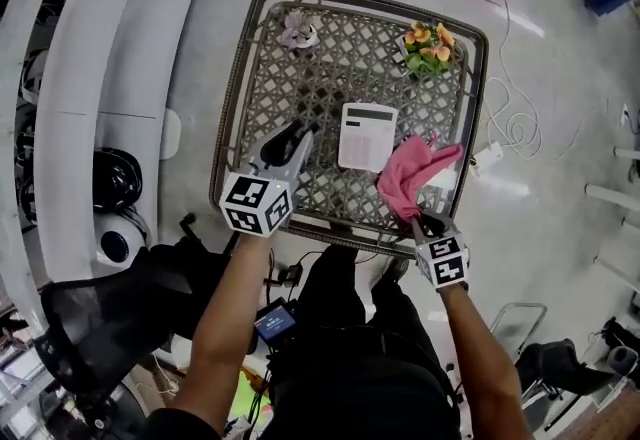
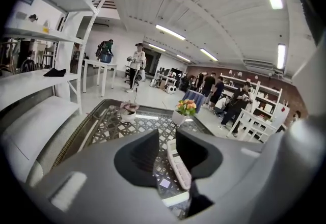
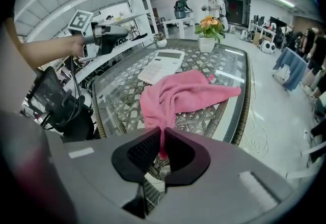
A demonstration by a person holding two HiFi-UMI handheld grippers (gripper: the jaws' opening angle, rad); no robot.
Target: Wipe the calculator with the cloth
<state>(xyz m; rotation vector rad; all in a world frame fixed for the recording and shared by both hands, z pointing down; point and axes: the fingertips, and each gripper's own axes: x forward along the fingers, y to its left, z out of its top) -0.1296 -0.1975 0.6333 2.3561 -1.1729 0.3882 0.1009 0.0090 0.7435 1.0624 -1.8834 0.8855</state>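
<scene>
Hand-held grippers: we count two, one in each hand, each carrying a marker cube.
Right hand-held gripper (image 3: 163, 139): we see its jaws pinched tight on one end of the pink cloth (image 3: 183, 98), at the near right edge of the counter (image 1: 275, 88).
Left hand-held gripper (image 2: 166, 139): its jaws stand parted with nothing gripped. It hangs over the counter's near left part, just left of the calculator (image 1: 367, 136).
Cloth: one. Beyond the pinched end it spreads over the glass, just right of the calculator's near corner. We cannot tell whether the two touch.
Calculator: one, white, lying flat near the middle of the counter, between the two hand-held grippers.
Counter: one, glass over a woven lattice, with a wicker rim.
Pots: two, both along the far edge, well apart from each other.
Pot contents: the white pot (image 3: 207, 44) at far right holds orange and yellow flowers (image 3: 210, 23). The small pot (image 1: 300, 35) at far left holds a pale pinkish plant (image 2: 127, 107).
</scene>
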